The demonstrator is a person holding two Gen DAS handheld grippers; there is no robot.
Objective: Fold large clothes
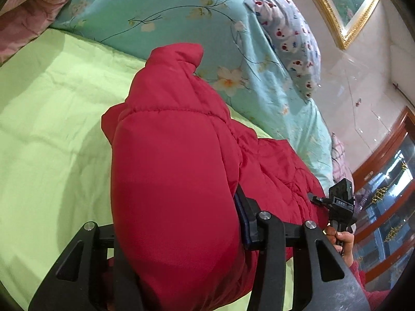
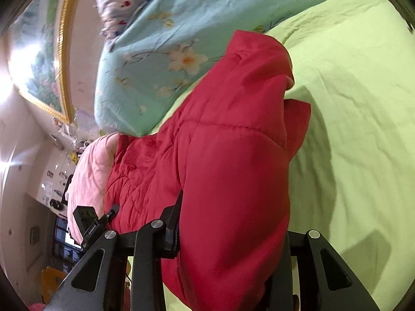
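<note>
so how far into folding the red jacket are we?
Done: no finished fold visible. In hand: left gripper and right gripper each clamp a bunch of the red puffer jacket, part lifted off the green sheet. Left: the folds themselves, laying it flat.

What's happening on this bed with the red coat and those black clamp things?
A person is folding a puffy red jacket on a bed with a green sheet. Each hand holds a black two-finger tool: the left tool and the right tool are each clamped on a thick bunch of the jacket, holding it above the sheet. A floral quilt lies behind.
</note>
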